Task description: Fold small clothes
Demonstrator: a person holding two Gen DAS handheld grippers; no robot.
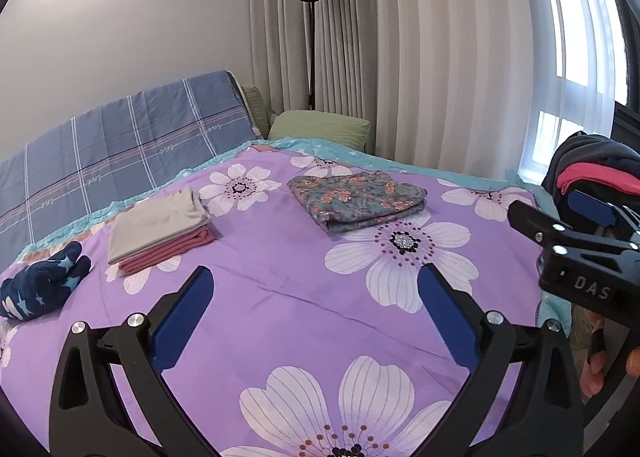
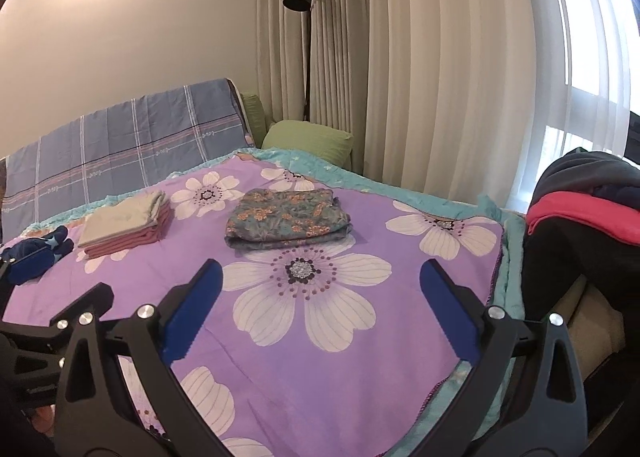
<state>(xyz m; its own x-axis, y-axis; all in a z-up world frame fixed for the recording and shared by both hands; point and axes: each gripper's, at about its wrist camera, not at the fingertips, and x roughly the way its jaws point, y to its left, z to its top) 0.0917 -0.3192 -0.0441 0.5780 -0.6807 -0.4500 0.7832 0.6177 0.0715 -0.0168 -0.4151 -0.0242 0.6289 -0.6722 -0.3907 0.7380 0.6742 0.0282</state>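
Purple bedspread [image 1: 280, 297] with big white flowers is covering the bed, and folded clothes are lying on it. Going left to right: a navy star-print garment [image 1: 42, 285] is sitting bunched near the left edge, then a grey and pink folded stack [image 1: 158, 231] is resting beside it, then a folded floral garment [image 1: 356, 199] is lying well apart toward the middle. Off the right edge, a dark and red clothes pile [image 2: 584, 201] is waiting unfolded. The left gripper [image 1: 314, 277] is hovering above the bedspread with fingers [image 1: 184, 317] spread wide, gripping nothing. The right gripper [image 2: 320, 271] is likewise hanging spread apart and empty.
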